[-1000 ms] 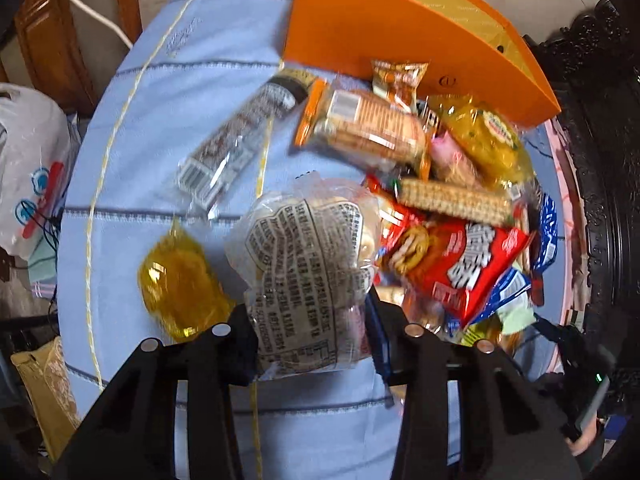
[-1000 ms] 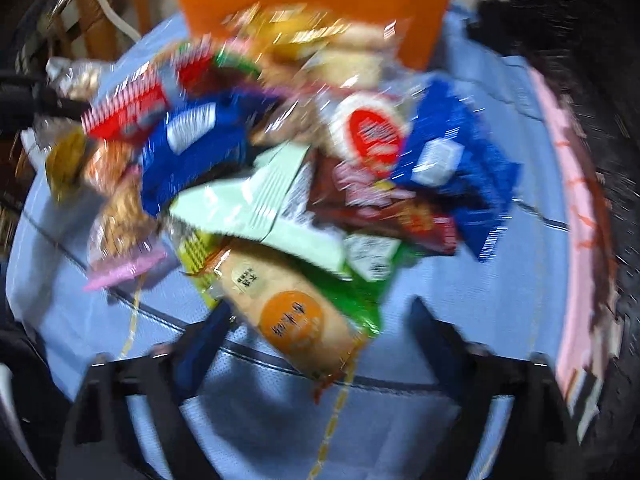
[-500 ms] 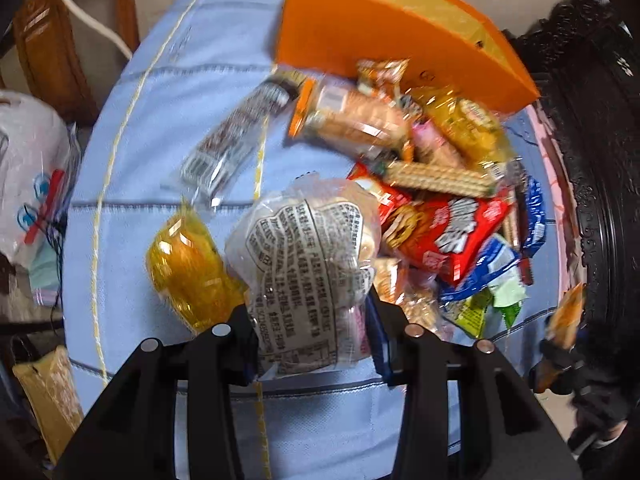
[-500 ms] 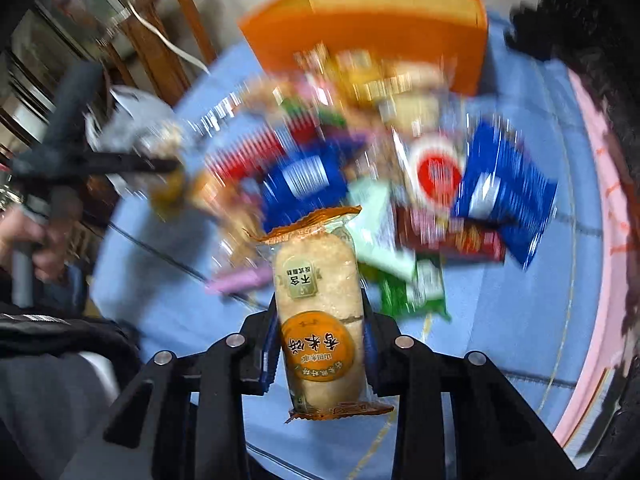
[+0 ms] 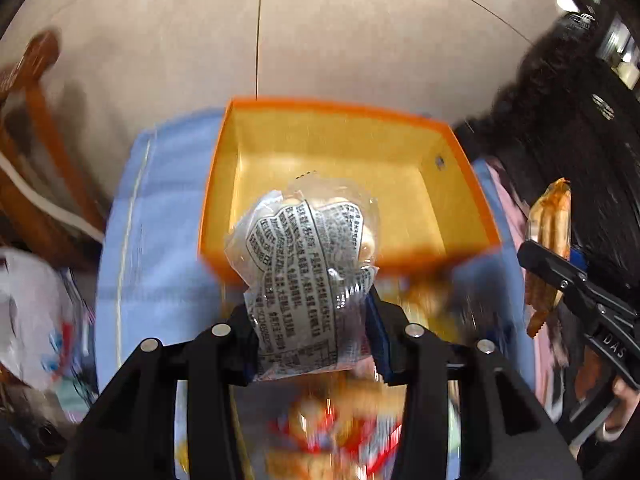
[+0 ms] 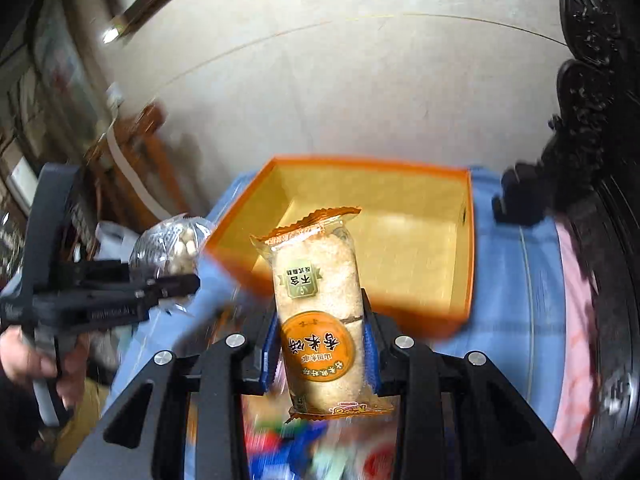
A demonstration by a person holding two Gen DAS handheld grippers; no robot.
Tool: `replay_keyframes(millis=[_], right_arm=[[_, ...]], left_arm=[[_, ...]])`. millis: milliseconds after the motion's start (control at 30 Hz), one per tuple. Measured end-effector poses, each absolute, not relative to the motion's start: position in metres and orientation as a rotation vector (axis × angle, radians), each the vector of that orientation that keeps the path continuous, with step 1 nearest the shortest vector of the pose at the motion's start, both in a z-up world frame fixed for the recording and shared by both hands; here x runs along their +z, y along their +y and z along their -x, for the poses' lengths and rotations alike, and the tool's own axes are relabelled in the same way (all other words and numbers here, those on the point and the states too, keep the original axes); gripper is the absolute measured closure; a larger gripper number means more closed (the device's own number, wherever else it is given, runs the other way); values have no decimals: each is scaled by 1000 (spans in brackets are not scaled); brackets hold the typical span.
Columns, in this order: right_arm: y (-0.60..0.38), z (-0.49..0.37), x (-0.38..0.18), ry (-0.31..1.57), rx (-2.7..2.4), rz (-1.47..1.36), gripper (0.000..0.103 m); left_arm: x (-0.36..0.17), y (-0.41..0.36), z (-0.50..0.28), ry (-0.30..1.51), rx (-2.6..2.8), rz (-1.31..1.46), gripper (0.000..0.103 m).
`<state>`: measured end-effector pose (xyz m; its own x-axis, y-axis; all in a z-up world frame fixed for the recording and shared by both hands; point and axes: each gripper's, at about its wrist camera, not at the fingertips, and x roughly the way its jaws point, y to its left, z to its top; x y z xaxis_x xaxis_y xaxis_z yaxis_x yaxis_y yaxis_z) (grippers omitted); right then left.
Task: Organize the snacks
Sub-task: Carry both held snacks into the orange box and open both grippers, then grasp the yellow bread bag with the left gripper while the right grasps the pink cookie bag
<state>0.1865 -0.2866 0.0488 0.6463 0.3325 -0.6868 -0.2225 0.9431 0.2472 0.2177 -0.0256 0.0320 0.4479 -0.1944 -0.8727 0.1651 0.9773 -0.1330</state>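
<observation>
Here both grippers are carrying a snack apiece above the bench (image 5: 160,216), which is lying under a blue cloth (image 6: 516,280). The left gripper (image 5: 310,336) is clenching a clear bag printed with black text (image 5: 308,276) — its jaws are pressing the lower half from either side, and pale round pieces are showing through the plastic at the top. In the left wrist view the bag is hanging in front of the near wall of the orange box (image 5: 452,148), whose yellow inside is lying open. The right gripper (image 6: 320,344) is grasping a rice-cracker pack (image 6: 320,300) with orange crimped ends and a round orange label; its jaws have just been closing and are now squeezing the pack's lower part, the pack standing upright. In the right wrist view it is showing against the box's front edge. A blurred heap of other snacks (image 5: 340,436) is lying on the cloth below the grippers — details there cannot be made out. A hand (image 6: 24,356) is gripping the left tool's handle.
</observation>
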Motion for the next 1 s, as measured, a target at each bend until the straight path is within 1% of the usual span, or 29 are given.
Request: replay_keyframes(millis=[67,167,267,300,333,367,400,433,467,533,600,633,667,733,800,867,1000], right_arm=[[-289,-225,41,835,284,-147,69],[-291,-270,11,901,250,-140,69],[-288,-289,-22,957,203,-141,68],[-288,-295,-36,994,186,-140,66],[-287,-296,-45,1023,165,-138,66],[-288,-296,-51,1041,140,-142,62],[-292,-292,-52,1024,121,-160,59],[-293,-286,-51,1003,116,-171,48],[-297,-278,-46,970,107,-187,37],[-302,-267,-38,934,101,-211,34],[-305,-244,-27,899,113,-215,33],[-304,-234,-21,884,117,-213,28],[-306,-216,-15,863,120,-209,17],[-307,-185,-10,835,115,-198,3],[-308,-150,-14,837,93,-168,3],[-308,-118,-23,874,48,-142,3],[-315,-62,-55,990,2,-199,3]], left_arm=[[27,-38,-258,1095,-204,10,61],[6,-50,-301,1142,-178,-1,62],[-20,-57,-325,1192,-157,-10,61],[-31,-58,-332,1215,-154,2,57],[-39,-56,-336,1226,-147,8,50],[-43,-56,-338,1227,-131,4,28],[-41,-55,-335,1205,-104,-9,11],[-37,-53,-330,1159,-90,-20,9],[-33,-52,-327,1129,-89,-26,9],[-28,-46,-319,1123,-94,-45,9],[-21,-36,-305,1134,-101,-39,9],[-17,-29,-296,1127,-98,-34,9],[-13,-21,-287,1120,-93,-33,9],[-11,3,-252,1121,-84,-33,7],[-17,27,-220,1133,-54,-23,6],[-29,53,-187,1182,-9,9,6],[-75,109,-114,1345,123,124,6]])
